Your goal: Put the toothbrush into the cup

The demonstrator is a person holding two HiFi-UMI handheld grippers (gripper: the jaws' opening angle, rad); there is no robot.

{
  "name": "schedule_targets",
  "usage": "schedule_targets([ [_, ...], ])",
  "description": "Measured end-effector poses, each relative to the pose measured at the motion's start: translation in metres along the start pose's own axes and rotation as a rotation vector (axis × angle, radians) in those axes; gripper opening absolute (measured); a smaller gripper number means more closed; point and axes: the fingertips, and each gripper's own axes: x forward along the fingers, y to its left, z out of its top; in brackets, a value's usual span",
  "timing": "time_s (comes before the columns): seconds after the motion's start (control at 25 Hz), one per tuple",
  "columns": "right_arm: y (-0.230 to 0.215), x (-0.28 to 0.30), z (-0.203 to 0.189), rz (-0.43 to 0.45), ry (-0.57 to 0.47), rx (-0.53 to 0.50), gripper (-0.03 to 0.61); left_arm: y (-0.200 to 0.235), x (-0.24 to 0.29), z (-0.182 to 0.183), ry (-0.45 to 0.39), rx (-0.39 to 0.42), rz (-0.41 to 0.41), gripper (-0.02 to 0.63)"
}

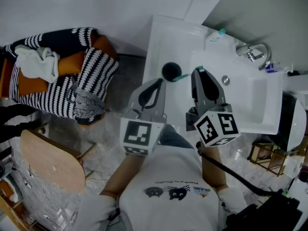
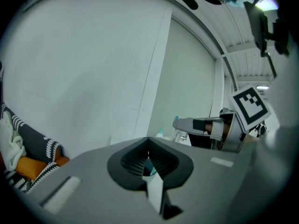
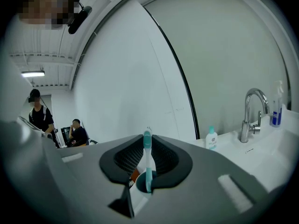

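— Two tongs are seen in the head view; how are they set?
— The left tongs (image 1: 158,83) are pressed together and nothing is held. The right tongs (image 1: 198,71) are closed on the toothbrush (image 1: 182,77), which is gripped just below its teal head.
— Where is the cup (image 1: 171,71) found?
— On the white desk (image 1: 159,37), just beyond the left tongs' tips and just left of the right tongs' tips. The toothbrush's handle end is set against its rim on the right tongs' side.
— What is shown in the left gripper view?
— The left tongs (image 2: 148,143) are closed along one seam with nothing clamped. The right tongs (image 2: 177,123) are seen beyond the tips, to the right.
— And in the right gripper view?
— The toothbrush (image 3: 148,162) is clamped upright in the seam of the right tongs (image 3: 147,143), with its head above the tips. Its handle is pointed down at the mouth of the cup (image 3: 139,183) just below. Whether the mouth is entered cannot be told. A tap (image 3: 252,111) is seen well to the right.
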Motion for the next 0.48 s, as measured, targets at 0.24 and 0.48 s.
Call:
schedule_targets([
  [0.24, 0.003, 0.003, -0.003, 0.002, 0.01, -0.001, 0.054, 0.003, 0.0, 0.001, 0.001, -0.003, 0.0, 0.0],
  [0.48, -0.001, 0.007, -0.011, -0.003, 0.03, 0.002, 0.054, 0.006, 0.005, -0.003, 0.011, -0.01, 0.001, 0.0],
])
